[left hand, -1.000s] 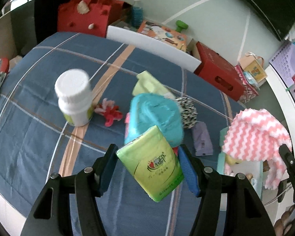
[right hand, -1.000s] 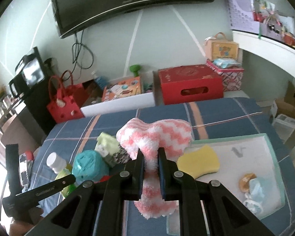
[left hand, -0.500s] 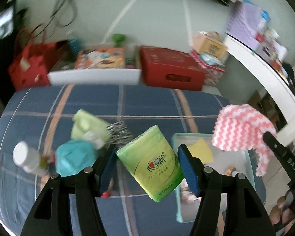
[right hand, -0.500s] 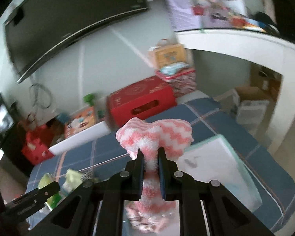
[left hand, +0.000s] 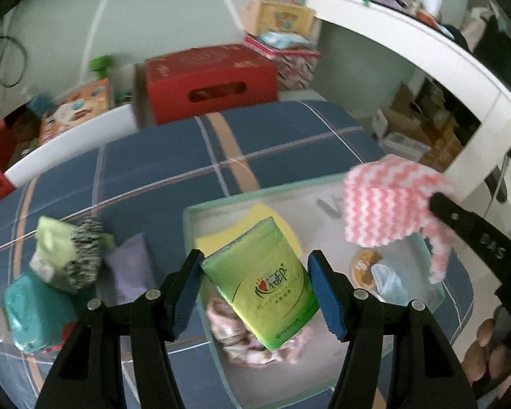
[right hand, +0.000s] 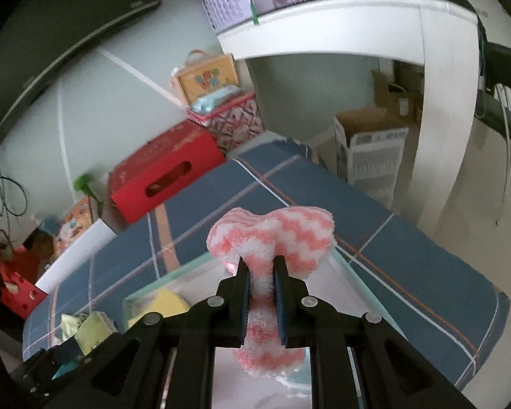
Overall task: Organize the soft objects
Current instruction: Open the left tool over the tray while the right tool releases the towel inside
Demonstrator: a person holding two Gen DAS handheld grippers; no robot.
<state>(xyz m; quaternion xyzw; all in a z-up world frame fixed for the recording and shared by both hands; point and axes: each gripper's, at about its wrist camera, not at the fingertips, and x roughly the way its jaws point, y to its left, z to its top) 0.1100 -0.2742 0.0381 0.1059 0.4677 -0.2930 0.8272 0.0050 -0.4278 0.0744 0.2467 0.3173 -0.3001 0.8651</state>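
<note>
Tray (left hand: 187, 218) holds yellow sponge (left hand: 221, 238), pink cloth (left hand: 231, 334), face mask (left hand: 388, 281).

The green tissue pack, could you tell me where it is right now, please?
In the left wrist view, the green tissue pack sits between the left gripper fingers, above the tray, over the yellow sponge.
</note>
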